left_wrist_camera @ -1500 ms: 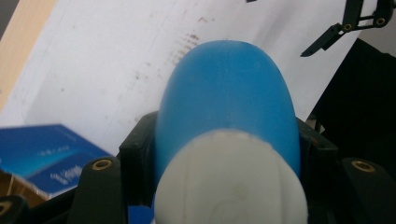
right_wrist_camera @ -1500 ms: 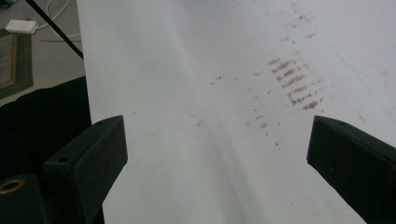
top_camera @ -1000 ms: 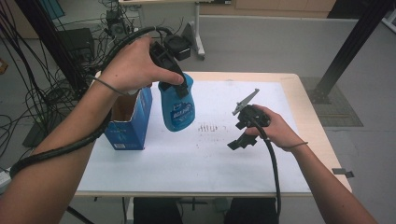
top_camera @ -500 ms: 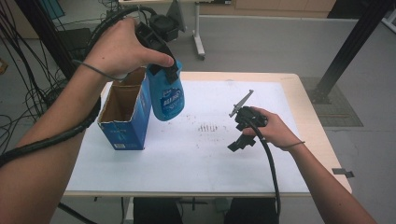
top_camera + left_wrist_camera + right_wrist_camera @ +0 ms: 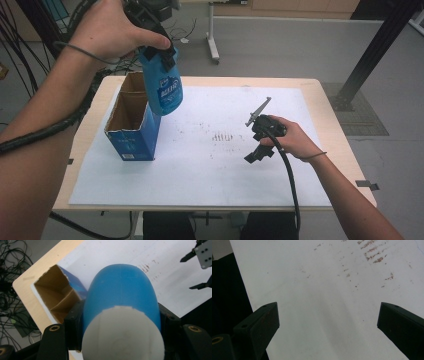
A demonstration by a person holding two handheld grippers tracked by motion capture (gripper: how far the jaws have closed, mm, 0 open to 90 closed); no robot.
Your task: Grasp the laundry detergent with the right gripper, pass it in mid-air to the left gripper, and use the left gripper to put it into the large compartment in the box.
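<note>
A blue bottle (image 5: 165, 92) hangs in the air by the right edge of the open blue cardboard box (image 5: 131, 131), its lower end at the box's rim. My left gripper (image 5: 159, 56) is shut on the bottle's upper part, held from above by the person's left hand. In the left gripper view the bottle (image 5: 121, 292) with its white end (image 5: 122, 337) sits between the jaws of the left gripper (image 5: 122, 320), and the box (image 5: 58, 296) lies below. My right gripper (image 5: 249, 142) rests low on the white sheet (image 5: 210, 165), open, nothing between its jaws (image 5: 332, 322).
The white sheet (image 5: 324, 290) covers most of the wooden table (image 5: 330, 125) and has brown marks (image 5: 222, 136) near its middle. Cables (image 5: 30, 65) lie on the floor left of the table. A black post (image 5: 370, 55) stands at the far right.
My left gripper has carried the blue bottle up and to the left, from over the sheet to the box's right edge. The right gripper has stayed where it was.
</note>
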